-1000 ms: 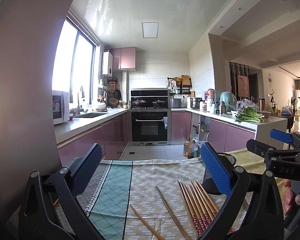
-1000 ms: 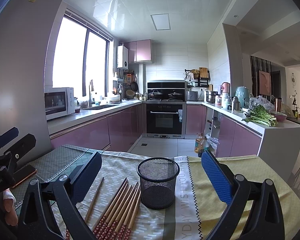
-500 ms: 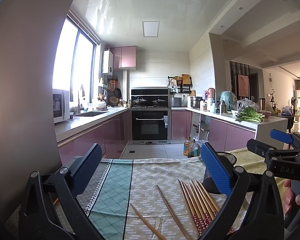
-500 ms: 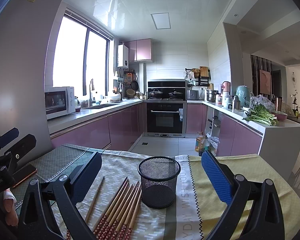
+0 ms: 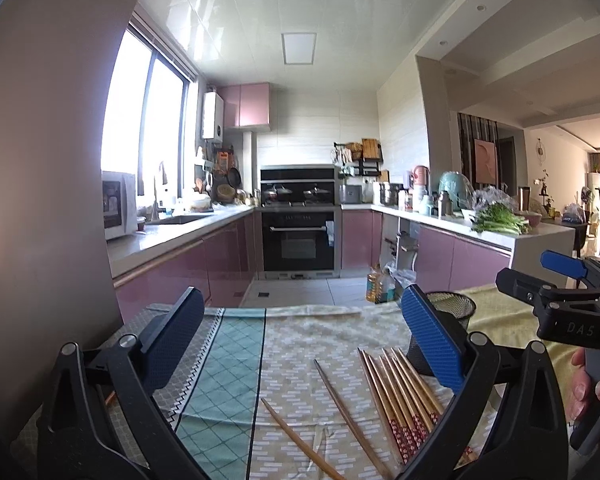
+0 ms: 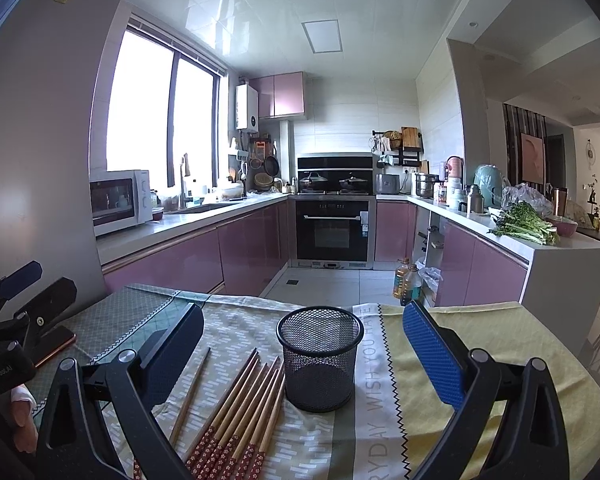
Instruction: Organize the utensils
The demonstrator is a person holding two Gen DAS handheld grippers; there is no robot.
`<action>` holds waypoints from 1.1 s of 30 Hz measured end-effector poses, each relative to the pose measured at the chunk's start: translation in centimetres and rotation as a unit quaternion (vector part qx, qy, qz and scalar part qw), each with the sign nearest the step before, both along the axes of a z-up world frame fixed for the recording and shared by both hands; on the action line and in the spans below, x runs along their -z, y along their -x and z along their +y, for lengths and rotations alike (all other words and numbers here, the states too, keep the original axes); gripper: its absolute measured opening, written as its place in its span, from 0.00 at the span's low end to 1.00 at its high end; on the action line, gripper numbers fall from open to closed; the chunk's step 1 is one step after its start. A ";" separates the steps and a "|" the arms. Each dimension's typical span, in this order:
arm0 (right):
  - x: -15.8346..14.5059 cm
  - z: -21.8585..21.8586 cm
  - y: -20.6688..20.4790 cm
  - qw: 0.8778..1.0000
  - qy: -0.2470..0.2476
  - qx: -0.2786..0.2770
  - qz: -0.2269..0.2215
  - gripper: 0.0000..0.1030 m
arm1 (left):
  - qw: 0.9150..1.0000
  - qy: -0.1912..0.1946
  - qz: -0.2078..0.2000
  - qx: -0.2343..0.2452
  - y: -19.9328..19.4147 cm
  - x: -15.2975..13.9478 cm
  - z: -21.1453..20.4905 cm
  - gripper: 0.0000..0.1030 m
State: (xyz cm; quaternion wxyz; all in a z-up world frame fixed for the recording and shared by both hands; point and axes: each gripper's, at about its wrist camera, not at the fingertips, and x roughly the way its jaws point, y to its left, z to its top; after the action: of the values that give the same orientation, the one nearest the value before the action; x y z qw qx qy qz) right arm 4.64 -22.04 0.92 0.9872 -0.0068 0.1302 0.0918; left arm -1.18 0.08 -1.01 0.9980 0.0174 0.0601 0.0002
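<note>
Chopsticks (image 6: pixel 236 412) lie flat on the cloth-covered surface (image 6: pixel 480 344), none yet in the black mesh cup (image 6: pixel 319 356). In the right wrist view a bundle of about 6 sticks, with red patterned ends toward the camera, fans out just left of the cup, the rightmost touching or nearly touching its base. 1 further stick (image 6: pixel 190 396) lies apart to the left. In the left wrist view 2 loose sticks (image 5: pixel 348 412) lie near centre, left of the bundle (image 5: pixel 400 392), and the cup (image 5: pixel 452 312) stands beyond it, partly hidden behind a finger.

Compared with the views from 1 second ago, almost nothing has changed: both cameras show the same layout with only a slight drift in framing, and no stick has shifted. This suggests the task is at its start, with both tools poised and no pick-up begun.

Left gripper (image 5: pixel 300 340) has its fingers spread wide, holding and touching nothing, above the near edge of the surface. Right gripper (image 6: pixel 304 352) is likewise spread wide and empty, its fingers framing the cup without contact. Each gripper also appears at the edge of the other's view, with part of a hand (image 5: pixel 592 388) on its handle.

The next move probably calls for lowering 1 pair of fingers onto the bundle.
</note>
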 end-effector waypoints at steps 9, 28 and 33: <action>4.9 0.8 -4.0 0.985 0.020 -0.058 0.163 0.94 | 0.987 -0.009 0.156 0.035 -3.3 4.1 1.4 0.94; 11.1 2.2 -9.8 0.942 0.039 -0.095 0.318 0.28 | 0.924 0.020 0.364 0.119 -9.6 12.1 2.3 0.37; 11.4 3.0 -10.4 0.938 0.052 -0.098 0.329 0.25 | 0.918 0.017 0.379 0.119 -11.3 12.3 1.7 0.31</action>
State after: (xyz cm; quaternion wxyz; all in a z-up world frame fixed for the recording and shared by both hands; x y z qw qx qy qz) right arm 15.07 -19.00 -10.44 0.8737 -0.0408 0.4507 0.1784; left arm 10.10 1.80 -13.31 0.8934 0.0066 0.4313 -0.1259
